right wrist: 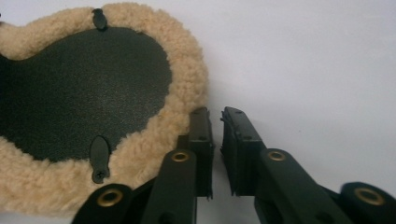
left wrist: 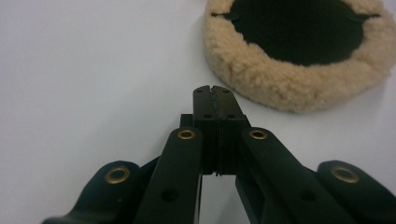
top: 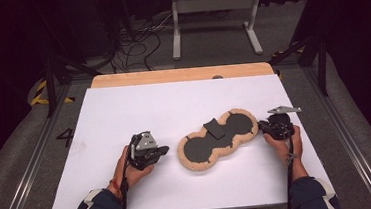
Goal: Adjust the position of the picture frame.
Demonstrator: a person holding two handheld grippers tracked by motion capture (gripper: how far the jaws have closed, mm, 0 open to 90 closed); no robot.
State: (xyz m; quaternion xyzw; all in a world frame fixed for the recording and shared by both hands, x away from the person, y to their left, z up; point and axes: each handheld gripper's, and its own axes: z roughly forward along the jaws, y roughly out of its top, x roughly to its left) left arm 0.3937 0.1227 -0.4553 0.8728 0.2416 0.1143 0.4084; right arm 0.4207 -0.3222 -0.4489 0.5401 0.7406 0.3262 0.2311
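Note:
A peanut-shaped pad [top: 199, 148] with a tan fleece rim and black inner face lies right of centre on the white board [top: 138, 108]. A loose black flap [top: 215, 128] sticks up at its waist. My left gripper [top: 166, 149] lies on the board just left of the pad, apart from it. In the left gripper view the left gripper [left wrist: 214, 91] is shut on nothing, with the pad [left wrist: 280, 79] ahead to the right. My right gripper [top: 261, 125] sits at the pad's right end. The right gripper [right wrist: 215, 114] is open by a narrow gap, empty, with one finger beside the fleece [right wrist: 187, 84].
A wooden table edge [top: 181, 74] runs along the far side of the board. Beyond it on the floor are a grey stand [top: 213, 4] and loose cables [top: 138, 43]. Two small black tabs [right wrist: 99, 158] sit on the pad's rim.

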